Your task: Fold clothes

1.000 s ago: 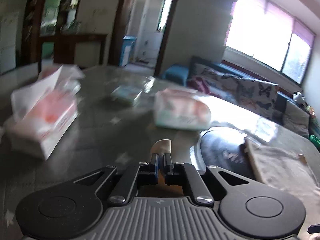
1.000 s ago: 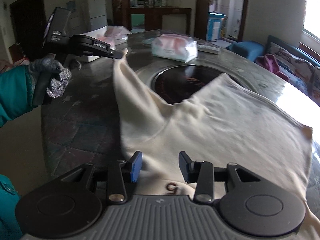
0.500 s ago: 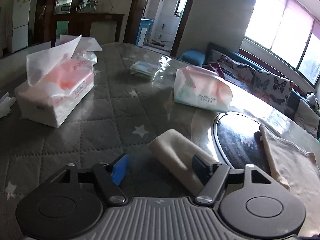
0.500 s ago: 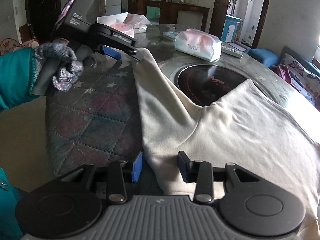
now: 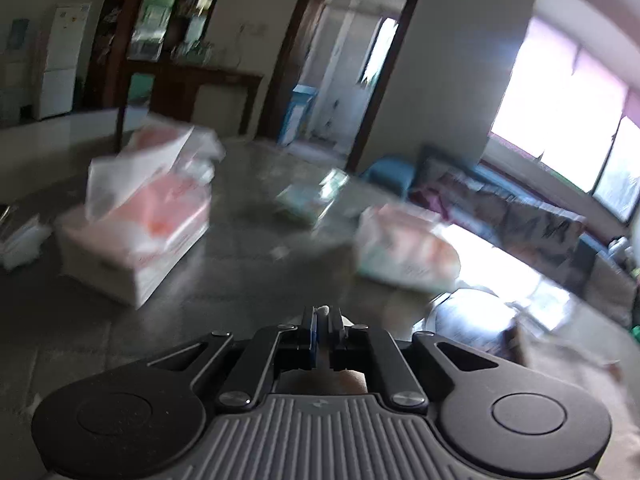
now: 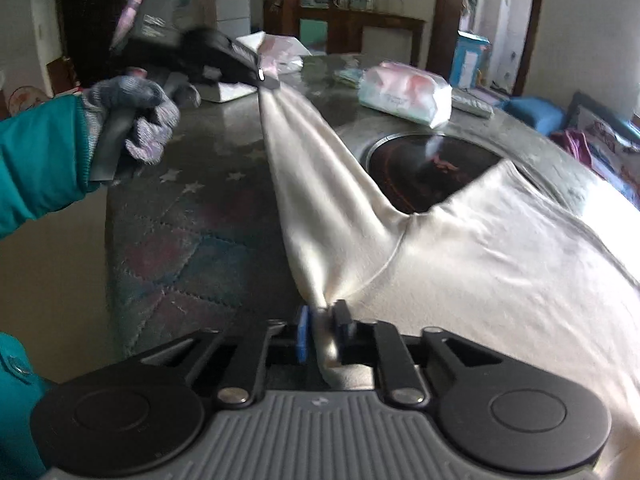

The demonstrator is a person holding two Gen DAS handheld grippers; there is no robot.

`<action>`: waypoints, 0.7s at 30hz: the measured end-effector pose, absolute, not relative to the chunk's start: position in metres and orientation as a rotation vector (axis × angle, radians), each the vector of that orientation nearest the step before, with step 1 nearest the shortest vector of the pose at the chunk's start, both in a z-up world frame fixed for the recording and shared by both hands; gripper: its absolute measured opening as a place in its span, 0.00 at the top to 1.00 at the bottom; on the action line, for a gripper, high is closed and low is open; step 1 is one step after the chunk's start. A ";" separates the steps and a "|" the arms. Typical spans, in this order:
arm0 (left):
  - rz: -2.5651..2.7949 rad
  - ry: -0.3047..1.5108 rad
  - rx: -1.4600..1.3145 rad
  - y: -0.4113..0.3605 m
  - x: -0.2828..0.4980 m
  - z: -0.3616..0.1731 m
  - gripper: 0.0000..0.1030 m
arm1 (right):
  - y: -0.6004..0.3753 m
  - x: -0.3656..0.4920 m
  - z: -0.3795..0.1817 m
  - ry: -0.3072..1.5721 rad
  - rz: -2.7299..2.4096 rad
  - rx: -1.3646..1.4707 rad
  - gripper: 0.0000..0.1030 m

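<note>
My left tool (image 6: 266,80) is clamped on the far end of the cream garment's (image 6: 500,264) sleeve (image 6: 316,184). My right tool (image 6: 322,324) is closing on its near end. The sleeve stretches taut, near to far, above the tabletop (image 6: 192,216); the body lies right.

A: The cream soft cloth garment (image 6: 500,248) looks matt, with a slight sheen. The round black cooktop (image 6: 432,168)?
B: Glossy, like glass. The grey star-printed quilted table cover (image 6: 188,216) looks matt.
</note>
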State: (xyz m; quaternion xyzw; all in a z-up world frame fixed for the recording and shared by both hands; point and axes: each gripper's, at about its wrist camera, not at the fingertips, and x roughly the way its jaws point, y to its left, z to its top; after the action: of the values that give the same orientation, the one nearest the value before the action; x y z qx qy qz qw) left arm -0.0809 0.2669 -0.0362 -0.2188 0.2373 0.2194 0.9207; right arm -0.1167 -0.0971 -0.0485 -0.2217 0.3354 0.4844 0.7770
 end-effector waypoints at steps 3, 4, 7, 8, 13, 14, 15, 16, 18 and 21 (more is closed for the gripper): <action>0.465 0.522 -0.492 0.274 -0.079 -0.049 0.94 | -0.100 -0.117 -0.040 0.730 1.069 -0.444 0.77; 0.466 0.525 -0.498 0.275 -0.080 -0.051 0.94 | -0.102 -0.115 -0.038 0.729 1.056 -0.435 0.77; 0.450 0.515 -0.503 0.273 -0.082 -0.049 0.94 | -0.109 -0.109 -0.032 0.727 1.019 -0.407 0.76; 0.441 0.507 -0.504 0.271 -0.082 -0.047 0.94 | -0.109 -0.107 -0.035 0.739 1.015 -0.405 0.77; 0.366 0.448 -0.486 0.252 -0.083 -0.019 0.94 | -0.108 -0.101 -0.050 0.777 0.996 -0.413 0.77; 0.343 0.435 -0.479 0.246 -0.084 -0.011 0.94 | -0.109 -0.103 -0.048 0.766 0.995 -0.419 0.77; 0.318 0.421 -0.470 0.239 -0.085 -0.003 0.94 | -0.113 -0.104 -0.045 0.762 0.992 -0.409 0.76; 0.292 0.407 -0.463 0.232 -0.086 0.005 0.94 | -0.117 -0.102 -0.042 0.757 0.983 -0.394 0.76; 0.236 0.388 -0.452 0.214 -0.087 0.019 0.94 | -0.127 -0.099 -0.036 0.747 0.954 -0.372 0.76; 0.134 0.366 -0.434 0.180 -0.084 0.038 0.94 | -0.150 -0.090 -0.027 0.741 0.875 -0.328 0.69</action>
State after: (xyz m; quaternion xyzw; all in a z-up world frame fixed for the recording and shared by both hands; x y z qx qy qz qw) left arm -0.0840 0.1803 0.0381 -0.2138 0.1804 0.0662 0.9578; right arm -0.0904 -0.1495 -0.0273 -0.1544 0.3489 0.4121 0.8274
